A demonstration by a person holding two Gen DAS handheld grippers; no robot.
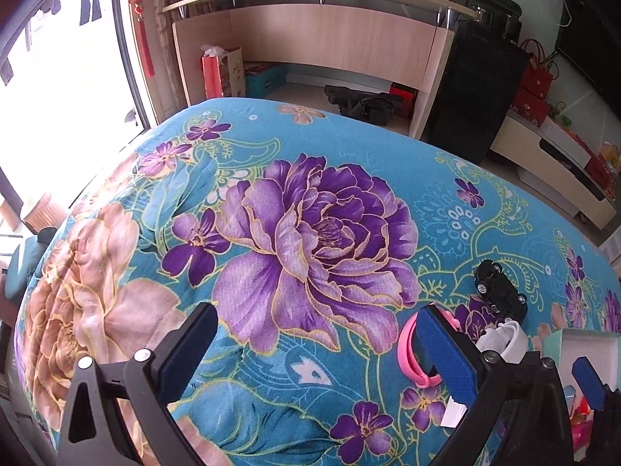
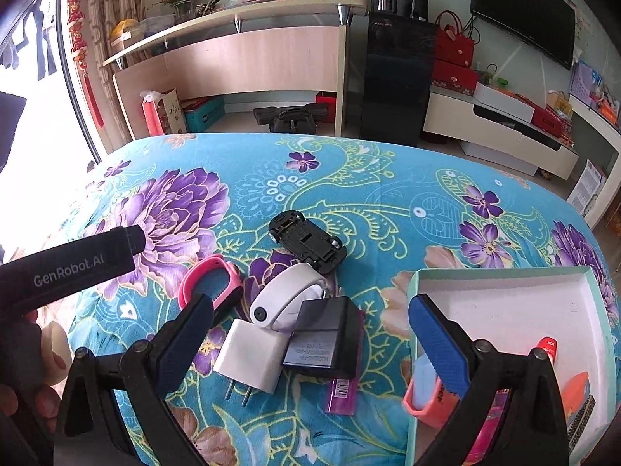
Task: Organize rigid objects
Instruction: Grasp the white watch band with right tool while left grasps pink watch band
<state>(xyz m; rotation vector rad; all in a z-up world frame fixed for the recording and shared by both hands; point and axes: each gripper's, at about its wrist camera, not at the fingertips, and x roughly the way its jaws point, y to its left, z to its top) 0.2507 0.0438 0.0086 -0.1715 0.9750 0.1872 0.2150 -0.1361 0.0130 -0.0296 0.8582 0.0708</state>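
A pile of small items lies on the floral blanket: an upturned black toy car (image 2: pixel 306 246), a pink wristband (image 2: pixel 211 281), a white wristband (image 2: pixel 287 295), a black adapter (image 2: pixel 326 339), a white plug charger (image 2: pixel 250 361) and a purple lighter (image 2: pixel 343 392). My right gripper (image 2: pixel 310 310) hangs open just above the adapter and chargers, holding nothing. My left gripper (image 1: pixel 316 314) is open over bare blanket. The pink wristband (image 1: pixel 407 353) lies beside its right finger, and the toy car (image 1: pixel 498 291) is farther right.
A shallow white-lined box (image 2: pixel 504 299) sits at the right and holds a red lighter (image 2: pixel 547 349) and orange and pink items. The blanket (image 1: pixel 310 213) spreads wide to the left. Beyond its far edge are a wooden counter (image 2: pixel 252 58) and a black cabinet (image 2: pixel 396 77).
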